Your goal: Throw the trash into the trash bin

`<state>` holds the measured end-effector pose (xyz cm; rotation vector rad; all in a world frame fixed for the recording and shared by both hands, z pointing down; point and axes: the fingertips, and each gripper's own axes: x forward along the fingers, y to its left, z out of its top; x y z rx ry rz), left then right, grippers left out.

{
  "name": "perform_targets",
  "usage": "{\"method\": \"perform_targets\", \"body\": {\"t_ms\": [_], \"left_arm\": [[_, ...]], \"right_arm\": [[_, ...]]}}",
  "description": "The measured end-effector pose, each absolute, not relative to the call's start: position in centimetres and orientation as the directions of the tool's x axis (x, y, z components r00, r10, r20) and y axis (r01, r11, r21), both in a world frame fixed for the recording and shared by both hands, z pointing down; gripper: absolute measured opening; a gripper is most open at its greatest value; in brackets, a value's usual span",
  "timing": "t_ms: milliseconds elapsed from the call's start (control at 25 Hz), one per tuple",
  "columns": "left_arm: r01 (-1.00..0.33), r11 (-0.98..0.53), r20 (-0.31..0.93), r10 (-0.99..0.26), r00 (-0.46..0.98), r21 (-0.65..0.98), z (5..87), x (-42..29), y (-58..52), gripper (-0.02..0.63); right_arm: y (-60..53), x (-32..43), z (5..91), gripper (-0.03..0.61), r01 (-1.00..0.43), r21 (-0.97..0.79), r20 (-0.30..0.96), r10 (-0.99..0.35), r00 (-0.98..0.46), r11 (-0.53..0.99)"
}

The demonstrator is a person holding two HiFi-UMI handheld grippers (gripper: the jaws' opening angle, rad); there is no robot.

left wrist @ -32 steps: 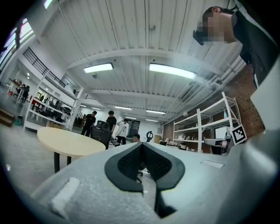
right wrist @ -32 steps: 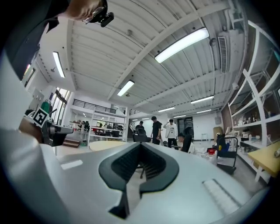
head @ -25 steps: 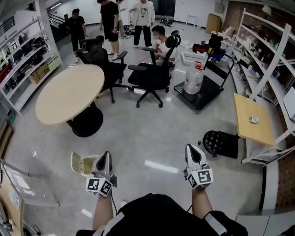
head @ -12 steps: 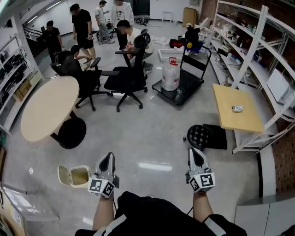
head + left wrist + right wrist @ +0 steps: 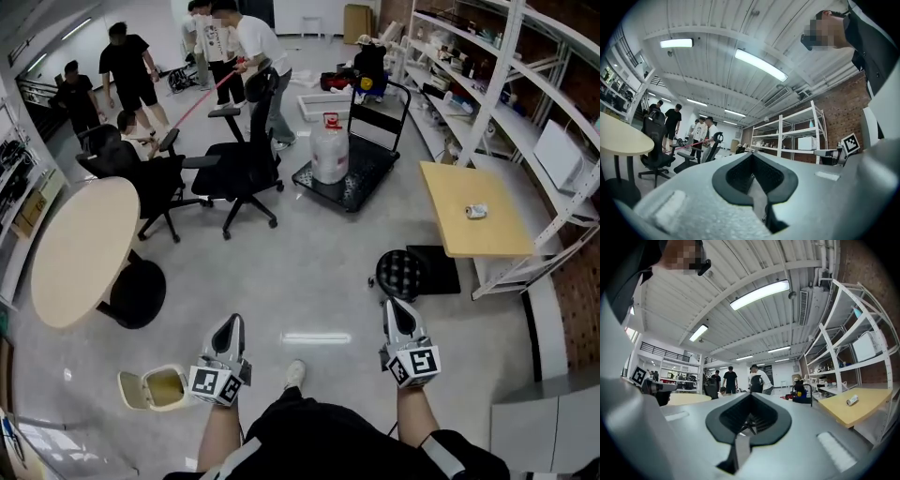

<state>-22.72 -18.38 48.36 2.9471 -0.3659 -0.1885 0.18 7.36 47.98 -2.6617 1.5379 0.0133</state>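
Bin [image 5: 155, 389] by left gripper [image 5: 228, 323], floor [image 5: 319, 281] open ahead

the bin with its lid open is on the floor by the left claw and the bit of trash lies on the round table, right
Not quite. The head view shows the bit of trash on the rectangular table at the right, not the round table. The bin with its lid open is on the floor by the left claw.
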Motion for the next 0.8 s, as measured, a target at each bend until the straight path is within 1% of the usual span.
{"method": "perform_targets", "body": {"t_ms": [120, 360, 440, 560, 720, 800], "left_arm": [[-0.196, -0.962, -0.113, -0.22, 0.969, 0.19, 48.0, -19.7, -21.2, 0.002], [-0.079, -0.978, -0.145, -0.108, 0.984, 0.193, 46.5, -12.8, -25.2, 0.002], [-0.041, -0.98, -0.144, -0.07, 0.987, 0.195, 46.5, -11.0, -25.8, 0.002], [0.014, -0.98, -0.148, -0.015, 0.989, 0.198, 46.8, -8.4, -26.5, 0.002], [0.077, -0.975, -0.137, 0.048, 0.989, 0.21, 47.8, -5.6, -27.3, 0.002], [0.112, -0.97, -0.133, 0.084, 0.988, 0.217, 48.5, -4.1, -27.0, 0.002]], "right_arm": [[5.9, 2.1, 46.6, 0.005, -0.848, -0.074, -0.064, -0.846, 0.53, -0.525], [4.0, 5.9, 44.8, 0.005, -0.787, -0.09, -0.109, -0.779, 0.617, -0.61], [3.6, 6.6, 44.6, 0.005, -0.769, -0.113, -0.118, -0.76, 0.639, -0.629], [3.7, 7.8, 45.0, 0.005, -0.736, -0.099, -0.111, -0.728, 0.677, -0.67], [4.0, 7.9, 43.7, 0.005, -0.687, -0.112, -0.131, -0.675, 0.726, -0.717], [5.1, 8.0, 43.9, 0.005, -0.653, -0.114, -0.118, -0.643, 0.757, -0.748]]}}
